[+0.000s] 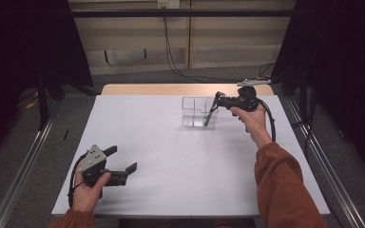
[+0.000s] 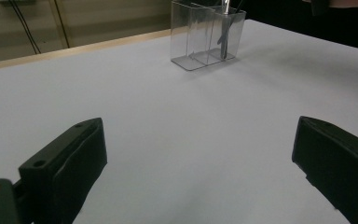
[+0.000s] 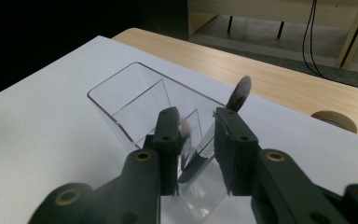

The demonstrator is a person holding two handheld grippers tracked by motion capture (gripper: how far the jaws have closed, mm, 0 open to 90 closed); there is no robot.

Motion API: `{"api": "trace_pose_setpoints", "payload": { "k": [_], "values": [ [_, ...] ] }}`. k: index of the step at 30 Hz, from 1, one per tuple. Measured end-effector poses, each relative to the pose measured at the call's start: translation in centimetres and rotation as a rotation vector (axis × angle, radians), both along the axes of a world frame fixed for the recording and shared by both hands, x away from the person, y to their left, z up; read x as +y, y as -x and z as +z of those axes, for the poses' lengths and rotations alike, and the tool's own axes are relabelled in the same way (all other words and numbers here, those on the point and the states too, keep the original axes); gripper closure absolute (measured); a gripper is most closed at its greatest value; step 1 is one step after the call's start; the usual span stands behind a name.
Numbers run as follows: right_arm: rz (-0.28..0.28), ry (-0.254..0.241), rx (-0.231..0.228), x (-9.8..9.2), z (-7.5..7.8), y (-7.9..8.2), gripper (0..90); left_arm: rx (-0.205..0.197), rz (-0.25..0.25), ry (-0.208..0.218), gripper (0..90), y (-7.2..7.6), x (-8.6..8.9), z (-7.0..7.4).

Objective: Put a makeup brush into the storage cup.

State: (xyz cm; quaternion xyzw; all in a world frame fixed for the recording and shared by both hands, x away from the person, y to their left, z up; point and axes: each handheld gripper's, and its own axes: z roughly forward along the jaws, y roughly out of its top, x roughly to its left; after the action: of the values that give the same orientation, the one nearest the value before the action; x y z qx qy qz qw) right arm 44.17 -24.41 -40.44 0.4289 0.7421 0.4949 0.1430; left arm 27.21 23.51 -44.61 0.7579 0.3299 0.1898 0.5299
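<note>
Two grippers are at work: the right gripper (image 1: 217, 98), its jaws a little apart, hovers over a clear plastic divided container (image 1: 197, 112) at the table's (image 1: 171, 156) far side where a metal spoon (image 3: 239, 93) stands, while the left gripper (image 1: 122, 160) rests wide open near the front left.

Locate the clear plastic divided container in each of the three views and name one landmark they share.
High view: clear divided container, far centre-right of the white table.
Left gripper view: top centre, beyond the open jaws.
Right gripper view: centre, just behind the jaws.
Shared landmark: the utensil standing in one end compartment.
</note>
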Motion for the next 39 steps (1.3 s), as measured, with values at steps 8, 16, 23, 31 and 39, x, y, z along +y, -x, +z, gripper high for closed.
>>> {"api": "trace_pose_setpoints", "payload": {
  "k": [8, 16, 23, 31, 39],
  "values": [
    [-0.003, -0.01, -0.012, 0.16, 0.01, 0.12, 61.7, -0.001, -0.002, -0.001, 3.1, 0.0, -0.01, -0.01],
    [0.05, -0.027, 0.002, 0.27, -0.17, -0.07, 85.0, -0.001, -0.001, -0.002, 3.1, 0.0, 0.0, 0.0],
    [0.053, -0.024, 0.019, 0.5, -0.26, -0.32, 84.8, 0.0, -0.002, -0.001, 3.1, 0.0, 0.0, 0.0],
    [0.036, -0.027, -0.008, 0.61, -0.23, -0.21, 69.3, 0.0, -0.002, -0.002, 3.1, -0.02, 0.01, -0.01],
    [-0.01, -0.04, -0.032, 0.29, 0.12, 0.28, 40.2, 0.0, -0.001, 0.001, 3.1, 0.0, 0.0, 0.0]
  ]
}}
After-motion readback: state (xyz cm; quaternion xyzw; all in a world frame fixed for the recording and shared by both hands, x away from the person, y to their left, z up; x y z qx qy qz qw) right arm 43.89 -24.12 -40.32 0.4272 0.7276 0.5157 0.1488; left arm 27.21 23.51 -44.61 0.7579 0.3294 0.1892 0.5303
